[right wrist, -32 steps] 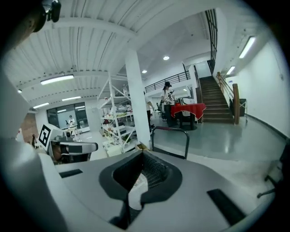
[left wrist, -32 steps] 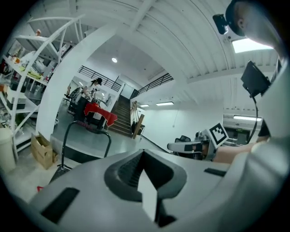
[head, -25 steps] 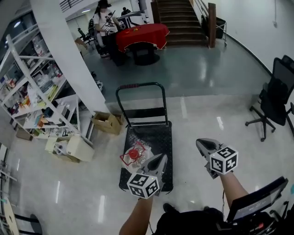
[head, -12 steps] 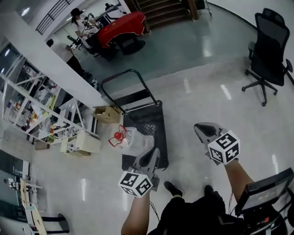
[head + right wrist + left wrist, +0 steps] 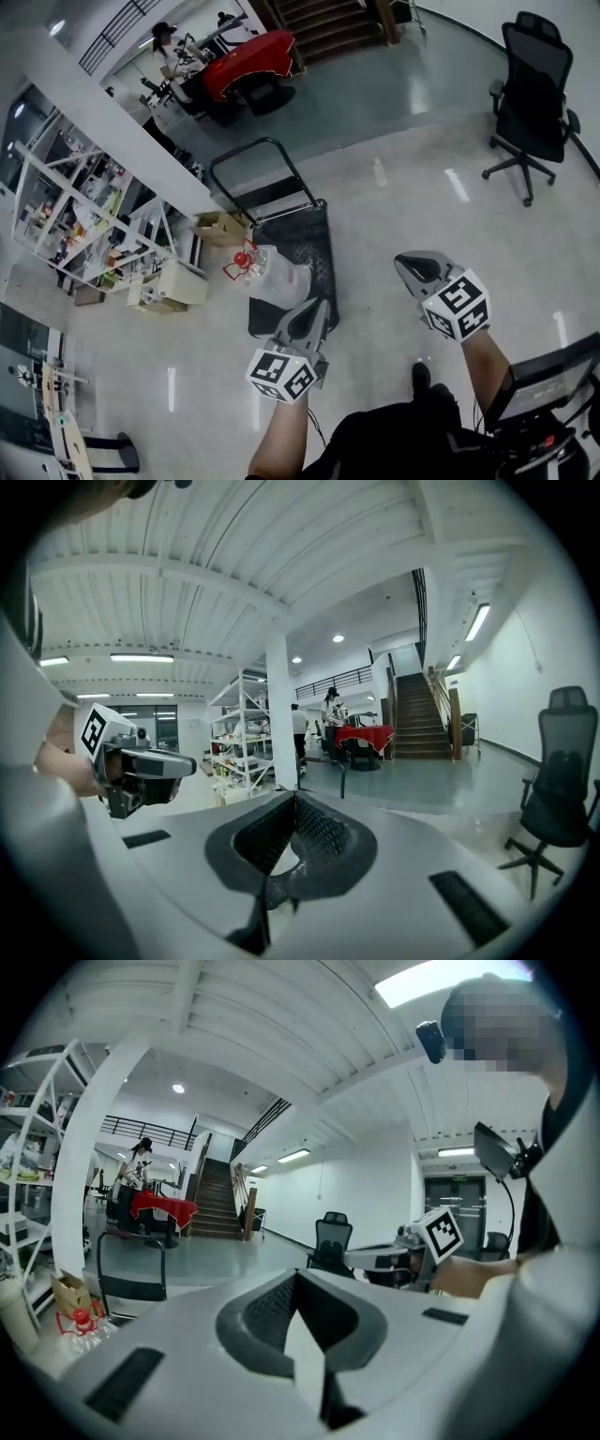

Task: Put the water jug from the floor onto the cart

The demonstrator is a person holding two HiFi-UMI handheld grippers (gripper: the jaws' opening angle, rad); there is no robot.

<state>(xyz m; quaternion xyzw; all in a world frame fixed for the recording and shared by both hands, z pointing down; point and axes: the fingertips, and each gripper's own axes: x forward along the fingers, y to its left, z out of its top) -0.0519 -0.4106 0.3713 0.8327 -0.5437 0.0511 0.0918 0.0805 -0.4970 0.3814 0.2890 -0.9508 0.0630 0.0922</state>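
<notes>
Counting in the head view: two grippers, one water jug, one cart, one office chair. Left gripper point(image 5: 312, 319) has its jaws pressed together with nothing between them, and the left gripper view shows the tips meeting. Right gripper point(image 5: 419, 269) is the same: jaws together, empty. Water jug point(image 5: 279, 278) lies on its side on the cart point(image 5: 311, 230) deck, near-left part, with its one red cap point(image 5: 242, 260) poking past the left edge toward one cardboard box point(image 5: 217, 228). Cart handle point(image 5: 255, 155) stands at the far end. Neither gripper touches the jug — the left one's tip sits over the cart's near edge in the picture, the right one over bare floor beside the cart. Office chair point(image 5: 530, 89) is well apart at far right. One white shelf rack point(image 5: 84, 211) on the left, one red-covered table point(image 5: 248, 56) at the back by the stairs point(image 5: 319, 23).
</notes>
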